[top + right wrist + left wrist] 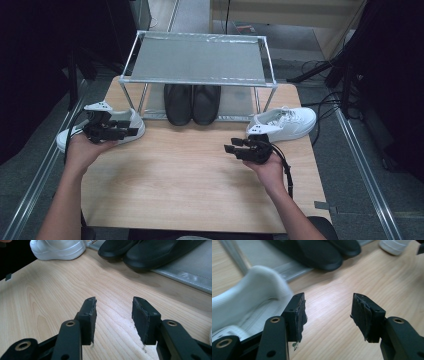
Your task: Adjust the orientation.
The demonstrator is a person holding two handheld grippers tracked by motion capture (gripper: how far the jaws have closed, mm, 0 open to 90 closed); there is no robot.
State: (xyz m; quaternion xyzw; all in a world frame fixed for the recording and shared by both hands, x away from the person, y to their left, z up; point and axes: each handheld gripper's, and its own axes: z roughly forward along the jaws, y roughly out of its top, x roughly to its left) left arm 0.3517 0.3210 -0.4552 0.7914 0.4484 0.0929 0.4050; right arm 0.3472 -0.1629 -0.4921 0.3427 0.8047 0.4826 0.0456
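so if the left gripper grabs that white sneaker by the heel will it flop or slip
The white sneaker probably keeps its shape: its padded heel collar looks thick. Likely light, though toe-heavy from a heel grip. The fabric collar should give the left gripper friction.

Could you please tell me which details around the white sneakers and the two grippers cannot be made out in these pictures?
- Left white sneaker: in the high view the left gripper covers its middle; in the left gripper view it is blurred and cut by the edge.
- Black shoes: their backs lie hidden under the rack shelf in the high view.
- Right white sneaker: lace detail too small; the right gripper overlaps its toe.
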